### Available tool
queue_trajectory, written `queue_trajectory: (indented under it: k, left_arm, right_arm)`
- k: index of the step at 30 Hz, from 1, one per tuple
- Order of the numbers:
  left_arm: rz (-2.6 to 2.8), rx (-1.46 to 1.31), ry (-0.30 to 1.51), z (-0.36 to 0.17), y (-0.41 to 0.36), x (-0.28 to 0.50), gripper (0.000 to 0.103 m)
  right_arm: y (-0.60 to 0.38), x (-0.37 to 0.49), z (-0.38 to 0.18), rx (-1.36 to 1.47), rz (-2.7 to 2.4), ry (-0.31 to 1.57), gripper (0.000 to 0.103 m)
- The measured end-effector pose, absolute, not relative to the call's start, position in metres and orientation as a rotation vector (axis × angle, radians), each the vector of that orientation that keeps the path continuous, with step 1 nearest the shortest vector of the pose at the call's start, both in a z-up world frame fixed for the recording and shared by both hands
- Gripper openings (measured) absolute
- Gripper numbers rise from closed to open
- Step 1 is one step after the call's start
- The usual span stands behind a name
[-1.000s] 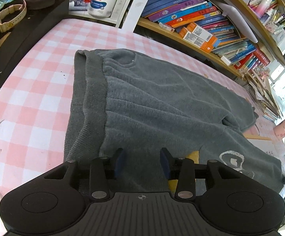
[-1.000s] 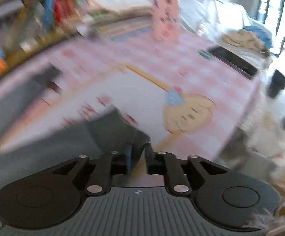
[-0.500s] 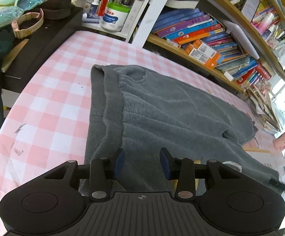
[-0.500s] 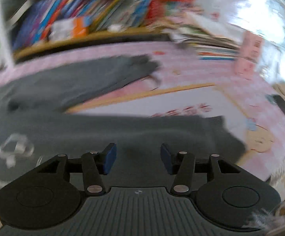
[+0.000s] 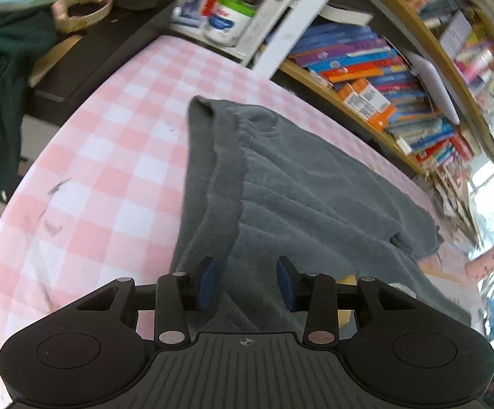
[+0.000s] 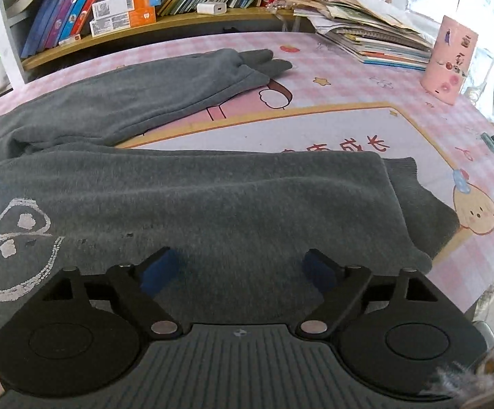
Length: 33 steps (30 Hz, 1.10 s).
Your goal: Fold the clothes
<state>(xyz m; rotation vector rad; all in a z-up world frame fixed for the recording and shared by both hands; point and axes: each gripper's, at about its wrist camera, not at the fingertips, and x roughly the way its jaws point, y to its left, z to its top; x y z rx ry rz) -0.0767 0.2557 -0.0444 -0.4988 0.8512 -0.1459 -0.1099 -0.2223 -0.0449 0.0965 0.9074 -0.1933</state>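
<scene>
Lying spread on the pink checked tablecloth (image 5: 117, 156), grey sweatpants (image 6: 213, 197) with waistband (image 5: 209, 170) toward the left gripper (image 5: 247, 284) and two legs reaching away toward the right. Judged barely begun: legs apart, far leg (image 6: 144, 92) angled off toward the bookshelf (image 6: 185, 17), near leg with its cuff (image 6: 414, 201) and white print (image 6: 12, 242) flat under the right gripper (image 6: 238, 269); no fold visible yet. Left to do, likely: bringing one leg over the other, then folding lengthwise. Both grippers released, jaws spread, holding nothing, hovering just above the cloth. Around: pink cup (image 6: 449, 58) and stacked booklets (image 6: 366, 34) well clear at the far right, white jar (image 5: 228, 17) beyond the waistband end. Nothing resting on the garment; table edge near the cuff the only worry.
</scene>
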Motion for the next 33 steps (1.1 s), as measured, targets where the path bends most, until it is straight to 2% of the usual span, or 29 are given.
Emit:
queue_trajectory:
  k: [7,9,10,11,19,21,23,27,29,33]
  left_arm:
    - [-0.147,-0.494,0.868,-0.049,0.253,-0.072,0.036]
    - [-0.105,-0.498,0.872,-0.051,0.26,-0.075,0.025]
    - [-0.076,-0.502,0.875,-0.052,0.265,-0.076,0.014]
    - [-0.052,-0.514,0.876,-0.054,0.269,-0.078,0.008]
    - [-0.031,-0.639,0.855,-0.058,0.281,-0.08,0.008]
    - [-0.019,-0.603,0.832,-0.05,0.277,-0.08,0.012]
    - [-0.03,-0.558,0.81,-0.042,0.27,-0.079,0.023]
    - [-0.101,-0.499,0.809,-0.038,0.252,-0.077,0.037]
    - [-0.136,-0.47,0.808,-0.036,0.243,-0.076,0.048]
    - [-0.206,-0.41,0.804,-0.032,0.225,-0.075,0.053]
  right_arm:
    - [-0.225,-0.109,-0.048,0.091,-0.2,0.901,0.095]
    - [-0.226,-0.107,-0.048,0.089,-0.199,0.907,0.096]
    - [-0.227,-0.107,-0.049,0.089,-0.198,0.91,0.097]
    - [-0.227,-0.106,-0.049,0.089,-0.197,0.912,0.097]
    - [-0.23,-0.108,-0.052,0.096,-0.203,0.899,0.103]
    - [-0.231,-0.108,-0.052,0.097,-0.204,0.899,0.103]
    - [-0.23,-0.107,-0.052,0.098,-0.207,0.9,0.103]
    - [-0.227,-0.108,-0.049,0.09,-0.227,0.908,0.102]
    - [-0.223,-0.112,-0.044,0.077,-0.235,0.891,0.1]
    - [-0.215,-0.122,-0.035,0.051,-0.25,0.858,0.1]
